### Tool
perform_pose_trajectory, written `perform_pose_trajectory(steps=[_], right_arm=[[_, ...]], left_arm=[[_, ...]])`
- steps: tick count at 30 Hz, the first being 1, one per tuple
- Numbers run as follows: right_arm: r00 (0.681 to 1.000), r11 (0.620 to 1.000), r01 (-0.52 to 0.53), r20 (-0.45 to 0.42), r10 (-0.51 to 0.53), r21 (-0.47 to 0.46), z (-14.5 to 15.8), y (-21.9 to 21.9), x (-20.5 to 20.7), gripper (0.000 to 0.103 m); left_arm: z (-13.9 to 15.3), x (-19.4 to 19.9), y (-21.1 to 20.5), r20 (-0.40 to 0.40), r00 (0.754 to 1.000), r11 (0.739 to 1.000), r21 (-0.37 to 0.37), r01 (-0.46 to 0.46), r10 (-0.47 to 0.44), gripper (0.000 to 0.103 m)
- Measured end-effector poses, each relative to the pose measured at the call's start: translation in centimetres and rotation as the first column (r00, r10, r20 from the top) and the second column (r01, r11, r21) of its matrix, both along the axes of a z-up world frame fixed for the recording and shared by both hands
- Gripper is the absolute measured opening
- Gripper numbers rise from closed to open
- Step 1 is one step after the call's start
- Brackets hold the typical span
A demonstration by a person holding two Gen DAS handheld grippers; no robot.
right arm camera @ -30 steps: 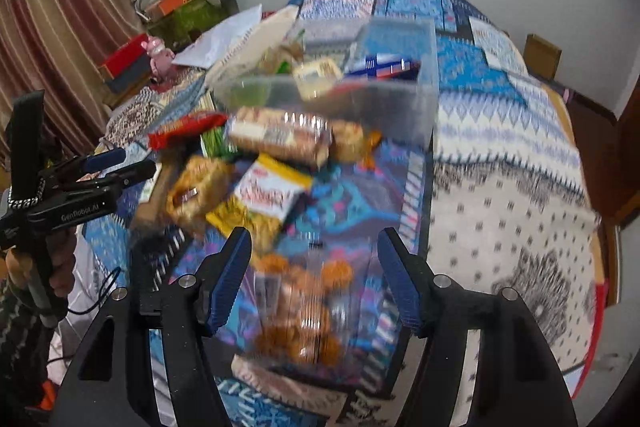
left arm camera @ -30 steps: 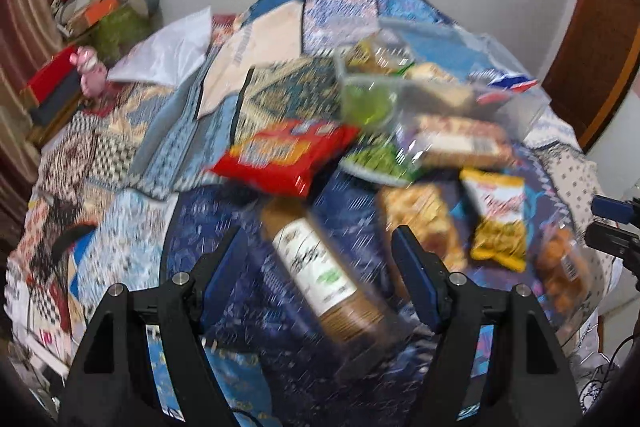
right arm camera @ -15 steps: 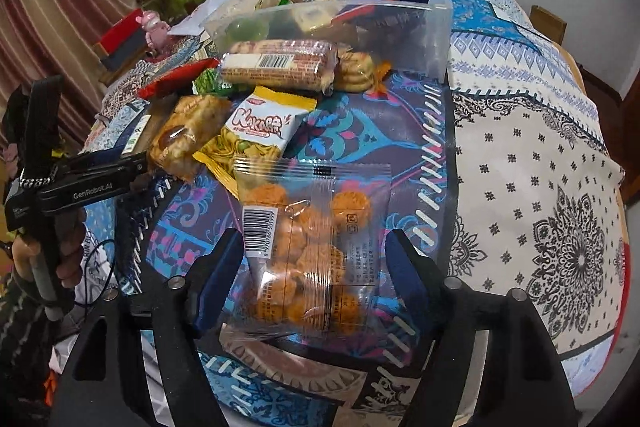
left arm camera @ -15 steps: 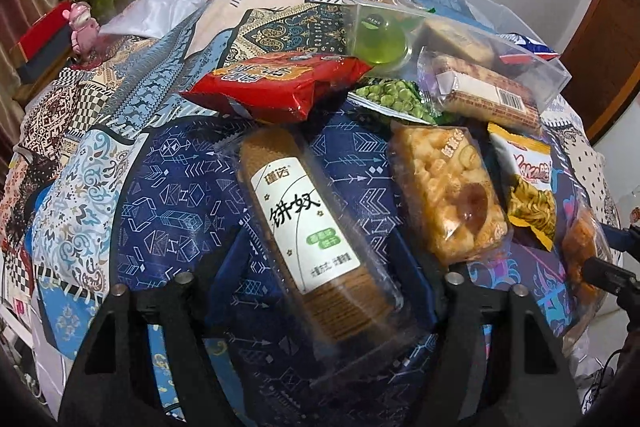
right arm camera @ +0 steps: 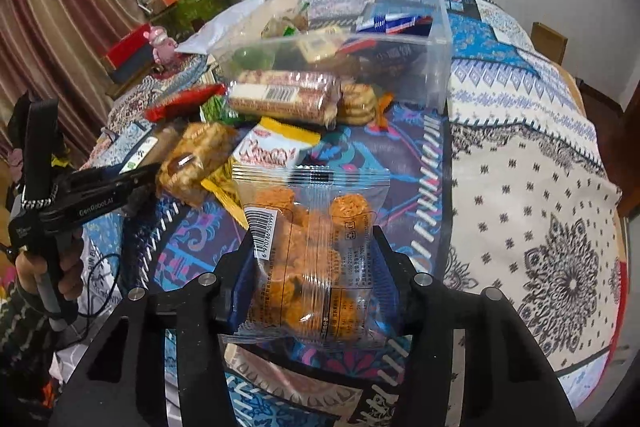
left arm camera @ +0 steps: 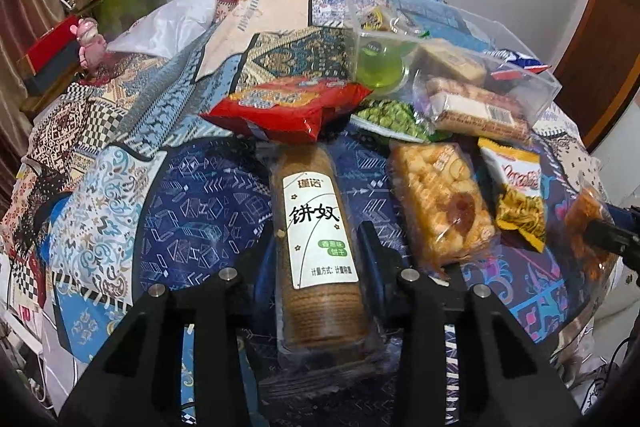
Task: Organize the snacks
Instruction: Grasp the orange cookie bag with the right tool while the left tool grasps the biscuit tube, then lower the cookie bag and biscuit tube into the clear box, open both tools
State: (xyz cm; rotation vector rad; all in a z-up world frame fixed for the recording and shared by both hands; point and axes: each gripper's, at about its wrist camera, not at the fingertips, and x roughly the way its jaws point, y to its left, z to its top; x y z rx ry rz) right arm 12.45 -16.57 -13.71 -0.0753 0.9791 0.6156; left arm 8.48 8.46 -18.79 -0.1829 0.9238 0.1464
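Snacks lie on a patchwork bedspread in front of a clear plastic bin point(left arm camera: 536, 83) point(right arm camera: 436, 67). My left gripper point(left arm camera: 318, 247) is shut on a long brown biscuit pack with a white label point(left arm camera: 316, 223); its jaws press both sides. My right gripper point(right arm camera: 312, 247) is shut on a clear bag of orange crackers point(right arm camera: 312, 247), which also shows in the left wrist view point(left arm camera: 586, 223). The left gripper is seen in the right wrist view point(right arm camera: 100, 195), at the left.
A red chip bag point(left arm camera: 288, 103), green peas bag point(left arm camera: 388, 115), puffed snack pack point(left arm camera: 440, 203), yellow packet point(left arm camera: 518, 187) and a wafer pack point(left arm camera: 476, 107) lie near the bin. Boxes and a pink toy point(left arm camera: 90, 39) are stacked far left. A wooden door point(left arm camera: 600, 39) is right.
Both grippers have closed in: the left jaws now clamp the biscuit pack, the right jaws now clamp the orange cracker bag. Both cameras moved closer to the snacks.
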Motion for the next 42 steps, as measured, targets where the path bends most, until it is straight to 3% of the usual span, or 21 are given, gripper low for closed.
perform_pose_trajectory(steps=[15, 25, 33, 42], right_arm=[[0.994, 0.997, 0.029, 0.107, -0.037, 0.075, 4.7, 0.7, 2.7, 0.048], [0.985, 0.992, 0.042, 0.163, -0.062, 0.121, 7.6, 1.6, 5.7, 0.048], [0.978, 0.989, 0.046, 0.194, -0.074, 0.142, 9.1, 2.6, 8.7, 0.048], [0.979, 0.987, 0.062, 0.185, -0.089, 0.147, 9.1, 3.9, 12.4, 0.048]], left_arm=[[6.7, 0.6, -1.4, 0.169, 0.984, 0.998, 0.0, 0.056, -0.055, 0.038], [10.3, 3.9, -2.5, 0.257, 0.961, 0.995, 0.032, 0.093, -0.098, 0.038], [11.9, 7.4, -2.9, 0.291, 0.949, 0.992, 0.045, 0.117, -0.125, 0.038], [11.4, 11.5, -2.8, 0.277, 0.952, 0.991, 0.03, 0.13, -0.133, 0.038]])
